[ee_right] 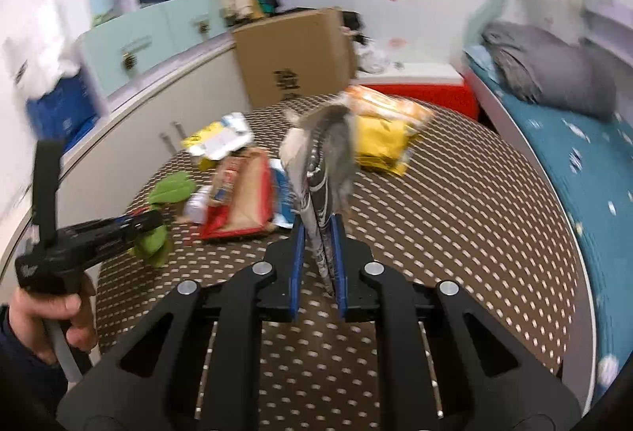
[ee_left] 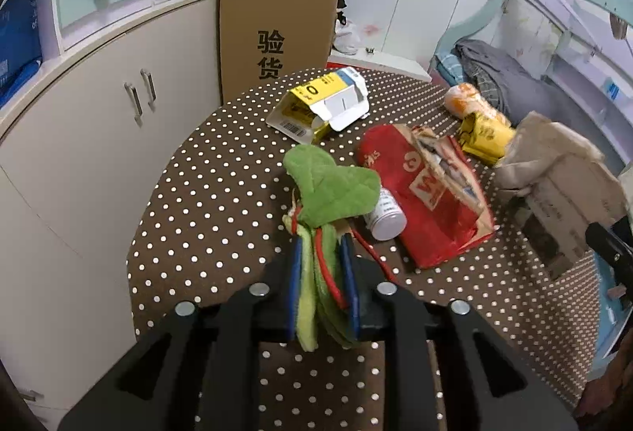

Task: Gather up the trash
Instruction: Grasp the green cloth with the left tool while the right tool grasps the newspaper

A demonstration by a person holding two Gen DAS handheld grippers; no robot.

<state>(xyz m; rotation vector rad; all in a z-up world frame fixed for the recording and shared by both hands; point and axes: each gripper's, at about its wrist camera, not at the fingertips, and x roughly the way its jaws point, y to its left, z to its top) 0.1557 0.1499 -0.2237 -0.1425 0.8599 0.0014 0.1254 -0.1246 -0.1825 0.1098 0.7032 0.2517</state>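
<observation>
Mid-collection above the dotted table [ee_left: 221, 193]: left gripper [ee_left: 321, 245] pinching green cloth [ee_left: 332, 185], right gripper [ee_right: 318, 233] clamping folded newspaper [ee_right: 316, 162]. Next, probably: carrying both off to a bin.

Near half of the brown polka-dot tablecloth [ee_left: 221, 193] is wide open. Further back it's jammed: torn red paper bag [ee_left: 427, 201], small white bottle [ee_left: 385, 217] touching it, opened yellow-white carton [ee_left: 320, 106], yellow snack packets [ee_left: 480, 126]. Tall cardboard box [ee_left: 277, 31] walls off the far edge.
</observation>
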